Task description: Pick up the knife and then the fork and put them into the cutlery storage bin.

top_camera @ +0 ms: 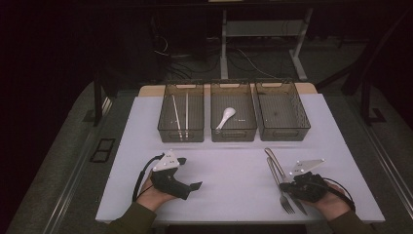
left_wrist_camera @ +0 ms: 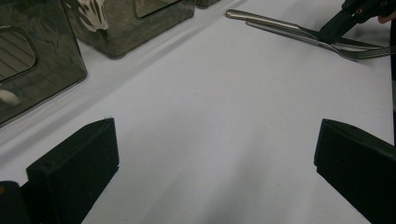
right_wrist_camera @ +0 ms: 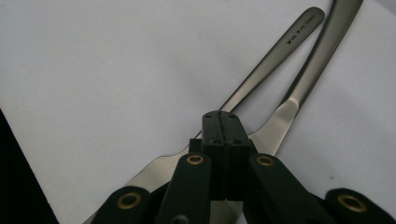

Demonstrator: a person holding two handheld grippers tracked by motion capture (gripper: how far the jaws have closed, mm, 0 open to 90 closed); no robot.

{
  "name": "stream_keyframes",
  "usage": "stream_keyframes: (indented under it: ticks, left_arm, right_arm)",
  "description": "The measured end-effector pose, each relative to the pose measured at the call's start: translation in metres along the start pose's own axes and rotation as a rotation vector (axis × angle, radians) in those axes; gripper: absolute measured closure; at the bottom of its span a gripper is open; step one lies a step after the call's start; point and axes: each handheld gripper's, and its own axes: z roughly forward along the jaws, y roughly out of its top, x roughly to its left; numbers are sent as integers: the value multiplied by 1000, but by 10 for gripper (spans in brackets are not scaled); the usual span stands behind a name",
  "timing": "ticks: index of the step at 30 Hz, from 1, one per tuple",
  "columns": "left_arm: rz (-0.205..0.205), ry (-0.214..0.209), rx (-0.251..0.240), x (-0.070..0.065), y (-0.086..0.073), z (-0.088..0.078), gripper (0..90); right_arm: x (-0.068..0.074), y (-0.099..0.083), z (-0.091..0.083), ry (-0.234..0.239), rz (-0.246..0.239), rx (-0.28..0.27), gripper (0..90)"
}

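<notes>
The white surface (top_camera: 234,161) carries three dark bins (top_camera: 233,111) along its far side, their contents dim through the mesh walls. Near the right front edge a fork (top_camera: 284,187) and knife (top_camera: 272,163) lie side by side, long axes running front to back, handles pointing toward the bins, middles hidden under the right gripper (top_camera: 288,185), whose jaws are pressed together there; whether they pinch either piece is unclear. The left gripper (top_camera: 194,186) rests with jaws wide apart over bare surface

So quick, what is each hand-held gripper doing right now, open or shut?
Left hand-held gripper: open, nothing between its jaws.
Right hand-held gripper: jaws shut, right over the fork and knife; whether it grips either cannot be told.
</notes>
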Motion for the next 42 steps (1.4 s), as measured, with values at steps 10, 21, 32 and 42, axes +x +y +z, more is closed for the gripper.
stream_keyframes:
  ticks: [10,21,32,42]
  left_arm:
    - [1,1,0,0,0,0,0]
    - [1,1,3,-1,0,0,0]
    - [2,4,3,-1,0,0,0]
    - [1,5,3,-1,0,0,0]
  right_arm:
    - [1,1,-2,-55,-13,22,900]
    - [0,1,-6,-69,-9,10,900]
    - [12,3,-1,-112,-62,51,900]
    - [7,2,-3,-146,-44,61,900]
